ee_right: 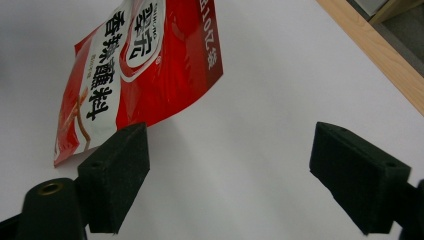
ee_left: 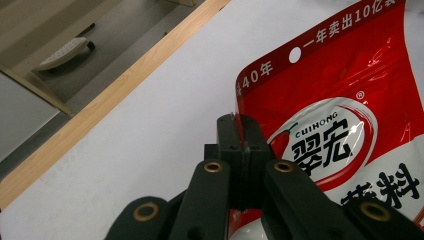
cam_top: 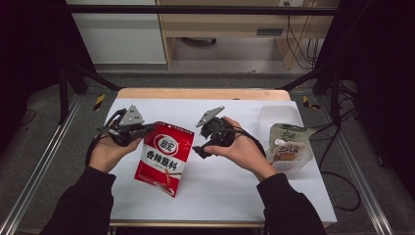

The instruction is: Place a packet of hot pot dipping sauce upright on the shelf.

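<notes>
- the left gripper [cam_top: 147,128] is clenched on the top left edge of the red seasoning pouch [cam_top: 163,157]; in the left gripper view its black pads [ee_left: 243,150] meet flat with the pouch's sealed rim pinched between them.
- the red seasoning pouch hangs tilted from that grip, its top corner lifted and its lower end down at or near the white desk [cam_top: 230,191]; whether the bottom edge touches the sheet cannot be told.
- the pouch sits in the left half of the desk, nearer the left edge than the right, roughly midway between the far and near edges.
- the right gripper [cam_top: 200,149] is released: in the right gripper view its two foam-faced jaws stand wide apart with bare white desk between them and nothing held.
- the right gripper is just beside the pouch's right side, apart from it, near the middle of the desk; the person's right hand [cam_top: 242,149] wraps its body.
- the left hand [cam_top: 105,152] holds its gripper close to the desk's left edge.
- a clear plastic tub [cam_top: 280,113] stands by the right edge, towards the far right corner, with a pale spouted pouch [cam_top: 288,142] lying in it, well apart from both grippers.
</notes>
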Motion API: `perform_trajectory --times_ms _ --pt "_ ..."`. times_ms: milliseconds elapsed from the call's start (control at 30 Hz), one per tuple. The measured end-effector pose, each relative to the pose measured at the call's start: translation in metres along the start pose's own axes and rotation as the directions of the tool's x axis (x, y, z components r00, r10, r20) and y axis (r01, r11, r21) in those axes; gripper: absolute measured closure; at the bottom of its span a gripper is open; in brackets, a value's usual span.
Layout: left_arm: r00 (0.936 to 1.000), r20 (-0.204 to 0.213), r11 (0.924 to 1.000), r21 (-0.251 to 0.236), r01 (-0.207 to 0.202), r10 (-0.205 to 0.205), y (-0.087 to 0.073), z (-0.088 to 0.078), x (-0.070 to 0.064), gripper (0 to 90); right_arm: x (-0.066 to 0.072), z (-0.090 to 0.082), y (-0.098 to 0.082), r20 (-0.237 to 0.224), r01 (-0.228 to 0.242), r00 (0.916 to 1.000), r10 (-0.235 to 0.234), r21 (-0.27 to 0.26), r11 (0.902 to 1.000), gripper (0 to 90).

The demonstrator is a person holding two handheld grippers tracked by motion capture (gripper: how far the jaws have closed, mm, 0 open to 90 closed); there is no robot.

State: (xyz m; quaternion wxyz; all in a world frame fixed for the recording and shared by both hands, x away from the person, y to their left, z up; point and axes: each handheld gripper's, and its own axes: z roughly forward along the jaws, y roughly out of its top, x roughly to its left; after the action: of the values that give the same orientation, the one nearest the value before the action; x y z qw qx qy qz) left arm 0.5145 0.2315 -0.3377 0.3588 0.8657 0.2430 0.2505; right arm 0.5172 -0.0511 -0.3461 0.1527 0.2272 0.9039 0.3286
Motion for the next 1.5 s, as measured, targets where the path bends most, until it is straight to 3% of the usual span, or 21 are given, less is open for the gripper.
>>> perform_trajectory --times_ms 600,1500 --pt "0.9995 0.016 0.9995 -0.018 -0.027 0.027 0.008 -0.002 -0.010 90.0 -0.003 0.003 0.008 -0.048 0.003 0.9988 -0.003 0.009 1.0000 16.5" --pt "0.9989 0.022 0.9987 -0.029 -0.041 0.042 0.013 -0.005 -0.014 90.0 0.008 0.028 0.030 -0.165 0.056 0.9853 -0.045 0.064 0.9964 57.6"
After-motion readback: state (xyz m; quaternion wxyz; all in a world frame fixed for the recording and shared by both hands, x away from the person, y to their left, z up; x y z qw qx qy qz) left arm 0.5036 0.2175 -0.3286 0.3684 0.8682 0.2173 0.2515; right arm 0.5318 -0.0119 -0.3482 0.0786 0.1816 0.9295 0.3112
